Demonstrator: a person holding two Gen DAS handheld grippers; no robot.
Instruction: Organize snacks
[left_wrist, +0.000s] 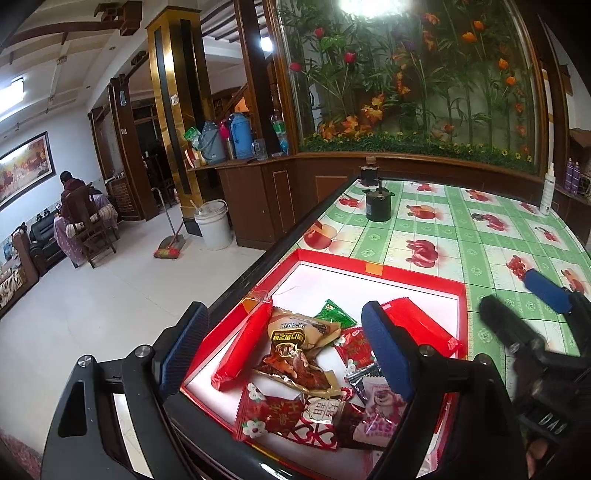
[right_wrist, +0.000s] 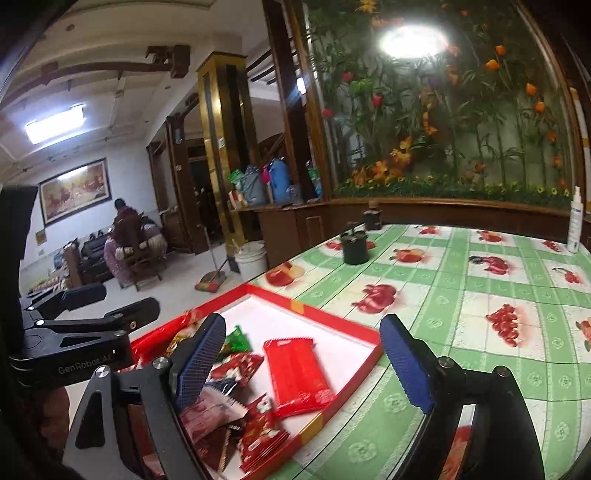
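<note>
Green checked tablecloth (right_wrist: 461, 295) carries our shallow red cardboard tray (left_wrist: 424, 275), where the wrapped snacks (left_wrist: 295, 354) lie piled. Our left gripper (left_wrist: 288, 350) and right gripper (right_wrist: 306, 354) hang wide open, holding nothing. We risk pinching several slippery wrappers together.

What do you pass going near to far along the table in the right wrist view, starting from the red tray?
Red tray → black can → small dark jar at the far edge. The white spray bottle also stands at the far end, off to the right.
</note>
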